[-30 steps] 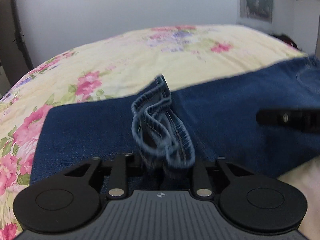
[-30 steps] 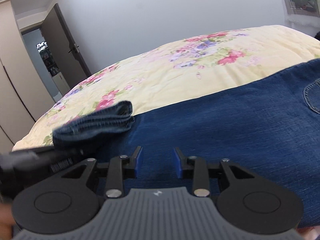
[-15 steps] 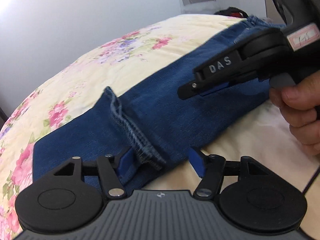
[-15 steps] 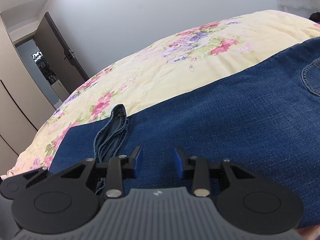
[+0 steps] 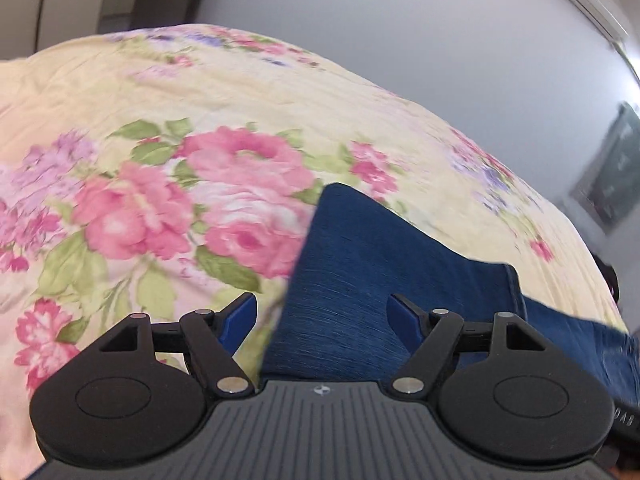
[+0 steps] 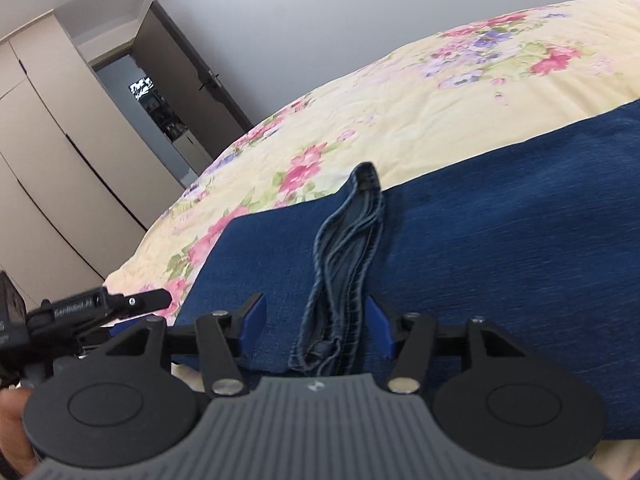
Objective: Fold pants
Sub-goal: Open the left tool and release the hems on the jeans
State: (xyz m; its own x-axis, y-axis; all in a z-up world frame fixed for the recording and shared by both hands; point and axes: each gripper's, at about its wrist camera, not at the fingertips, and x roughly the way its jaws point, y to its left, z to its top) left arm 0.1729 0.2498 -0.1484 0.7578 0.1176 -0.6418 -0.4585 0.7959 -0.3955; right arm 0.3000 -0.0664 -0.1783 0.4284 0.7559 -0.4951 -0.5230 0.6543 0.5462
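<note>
Dark blue jeans (image 6: 500,220) lie folded across a floral bedspread (image 6: 420,120). Their bunched leg hems (image 6: 348,256) rest on top of the fold. My right gripper (image 6: 316,320) hovers just over the near end of the hems, which sit between its blue pads without being pressed; its jaws are opening. In the left wrist view the folded left end of the jeans (image 5: 360,264) lies below my left gripper (image 5: 322,316), whose jaws are opening wide with nothing gripped. The left gripper (image 6: 108,304) also shows at the left edge of the right wrist view, beside that end.
The bedspread (image 5: 180,120) extends far behind and to the left of the jeans. A wardrobe (image 6: 52,160) and an open door (image 6: 180,92) stand beyond the bed's left side. A pale wall (image 5: 400,20) runs behind the bed.
My left gripper let go of the hems, opened wide and swung left to the folded end of the jeans. My right gripper shifted left over the dropped hems and opened wider.
</note>
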